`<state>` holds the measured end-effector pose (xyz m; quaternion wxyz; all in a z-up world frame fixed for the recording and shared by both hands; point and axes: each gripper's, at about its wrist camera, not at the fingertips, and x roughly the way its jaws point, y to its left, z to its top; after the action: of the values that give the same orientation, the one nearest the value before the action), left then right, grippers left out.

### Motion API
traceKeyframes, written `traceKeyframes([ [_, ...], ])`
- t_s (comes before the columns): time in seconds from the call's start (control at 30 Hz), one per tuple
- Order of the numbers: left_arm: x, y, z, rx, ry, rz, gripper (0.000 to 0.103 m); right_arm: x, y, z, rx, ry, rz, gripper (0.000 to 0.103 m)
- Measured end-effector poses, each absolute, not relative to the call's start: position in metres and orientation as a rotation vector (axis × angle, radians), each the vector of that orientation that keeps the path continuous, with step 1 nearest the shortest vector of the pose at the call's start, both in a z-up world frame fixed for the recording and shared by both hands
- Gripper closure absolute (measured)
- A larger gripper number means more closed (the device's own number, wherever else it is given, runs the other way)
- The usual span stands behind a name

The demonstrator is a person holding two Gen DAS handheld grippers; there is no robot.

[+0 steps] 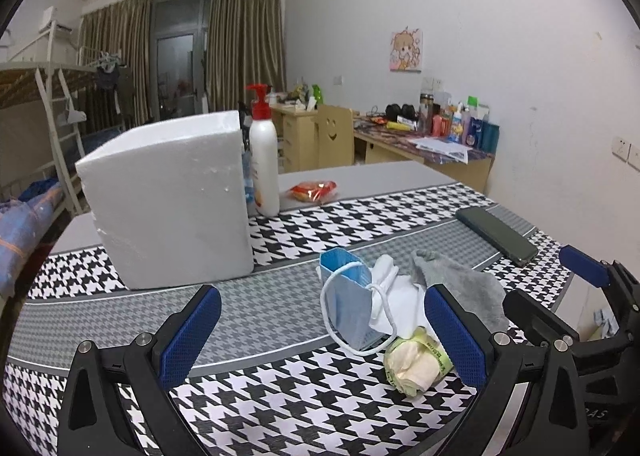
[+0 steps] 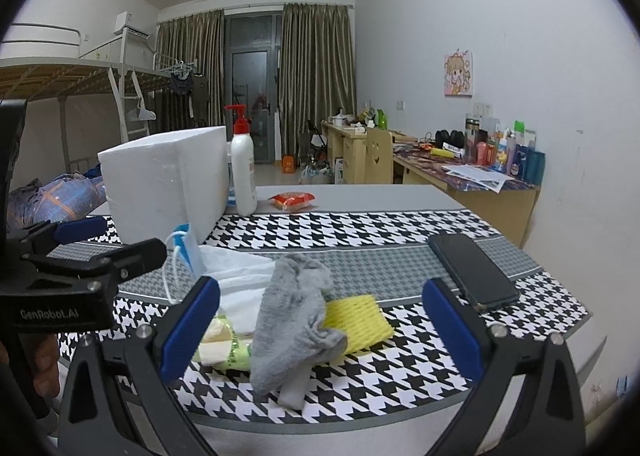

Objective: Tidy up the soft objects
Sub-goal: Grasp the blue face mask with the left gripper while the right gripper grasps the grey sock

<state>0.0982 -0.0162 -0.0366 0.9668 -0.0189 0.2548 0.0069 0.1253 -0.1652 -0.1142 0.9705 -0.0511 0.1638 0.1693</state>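
Observation:
A pile of soft things lies on the houndstooth tablecloth [image 1: 280, 396]: a blue face mask [image 1: 348, 296] with white loops, white cloth [image 1: 400, 292], a grey sock [image 1: 468, 284] and a green tissue pack [image 1: 416, 364]. In the right wrist view the grey sock [image 2: 292, 320] lies between my right fingers, over a yellow foam sleeve [image 2: 360, 320], with the mask [image 2: 188, 252] and tissue pack [image 2: 224, 348] to its left. My left gripper [image 1: 324, 340] is open, the mask between its fingers. My right gripper [image 2: 320, 332] is open around the sock.
A white foam box [image 1: 172, 199] stands at the back left of the table, with a pump bottle [image 1: 264, 159] and a red snack packet [image 1: 314, 189] beside it. A dark phone [image 1: 496, 234] lies at the right. A cluttered desk [image 2: 480, 175] stands by the wall.

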Motion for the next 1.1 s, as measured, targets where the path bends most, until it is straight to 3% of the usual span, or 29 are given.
traceKeyframes([
  [0.43, 0.126, -0.021, -0.054, -0.044, 0.613, 0.023, 0.018, 0.144, -0.172, -0.121, -0.104, 0.363, 0.326, 0.001],
  [0.63, 0.134, -0.024, -0.059, -0.048, 0.635, 0.005, 0.041, 0.153, -0.17, -0.124, -0.1, 0.39, 0.342, 0.001],
  [0.77, 0.14, -0.023, -0.064, -0.06, 0.657, -0.005, 0.062, 0.158, -0.167, -0.125, -0.101, 0.402, 0.355, 0.001],
  [0.9, 0.142, -0.021, -0.065, -0.065, 0.653, -0.001, 0.074, 0.16, -0.165, -0.127, -0.105, 0.411, 0.368, 0.001],
  [0.93, 0.143, -0.021, -0.065, -0.067, 0.654, -0.005, 0.082, 0.161, -0.165, -0.127, -0.105, 0.414, 0.373, 0.001],
  [1.1, 0.143, -0.019, -0.066, -0.069, 0.653, -0.009, 0.089, 0.164, -0.162, -0.129, -0.104, 0.433, 0.396, 0.001],
])
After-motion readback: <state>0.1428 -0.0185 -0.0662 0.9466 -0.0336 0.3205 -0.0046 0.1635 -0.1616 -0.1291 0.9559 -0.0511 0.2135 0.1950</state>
